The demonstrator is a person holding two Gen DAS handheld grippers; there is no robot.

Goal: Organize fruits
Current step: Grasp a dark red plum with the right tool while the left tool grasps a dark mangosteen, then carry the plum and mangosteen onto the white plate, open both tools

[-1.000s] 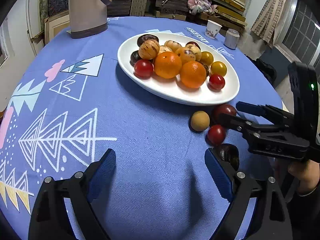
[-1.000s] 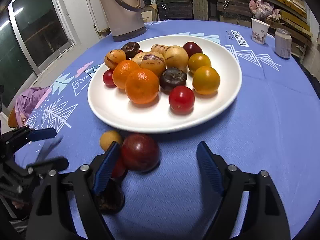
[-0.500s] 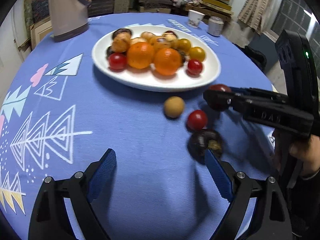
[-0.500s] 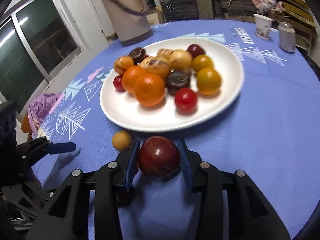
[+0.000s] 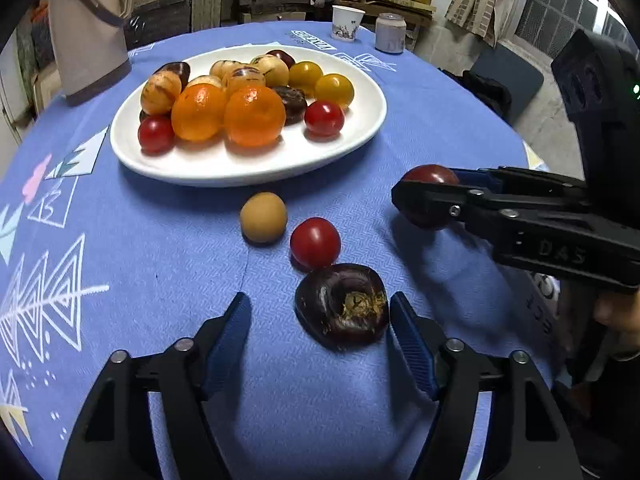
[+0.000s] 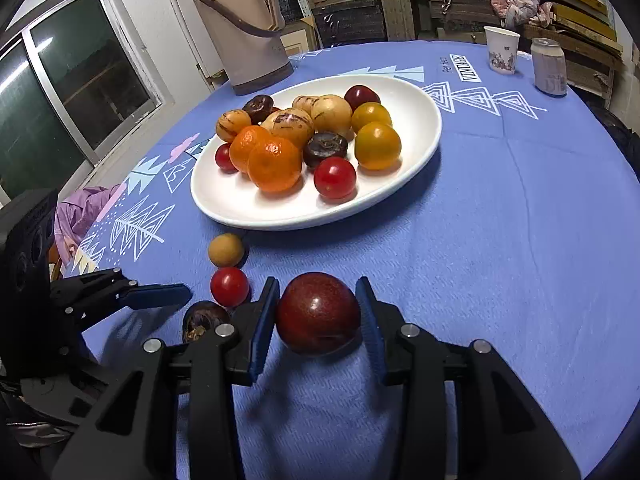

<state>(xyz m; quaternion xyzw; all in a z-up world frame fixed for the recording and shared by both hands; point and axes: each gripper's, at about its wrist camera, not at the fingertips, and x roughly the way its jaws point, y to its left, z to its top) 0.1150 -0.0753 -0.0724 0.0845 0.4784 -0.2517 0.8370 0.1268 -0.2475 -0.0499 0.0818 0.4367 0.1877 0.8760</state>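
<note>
Right tongs (image 6: 318, 314): pinching the dark red plum (image 6: 318, 314).
Left tongs (image 5: 320, 332): spread around the mangosteen (image 5: 343, 306).
Risk: smooth plum could slip, rolling off the table (image 6: 520, 240).

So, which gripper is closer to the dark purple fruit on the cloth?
Left. The left gripper is open around the dark purple fruit. The right gripper is off to its right, shut on the red plum.

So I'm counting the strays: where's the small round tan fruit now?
The small round tan fruit lies on the blue tablecloth just off the white oval plate's near rim, beside the loose red cherry tomato.
</note>
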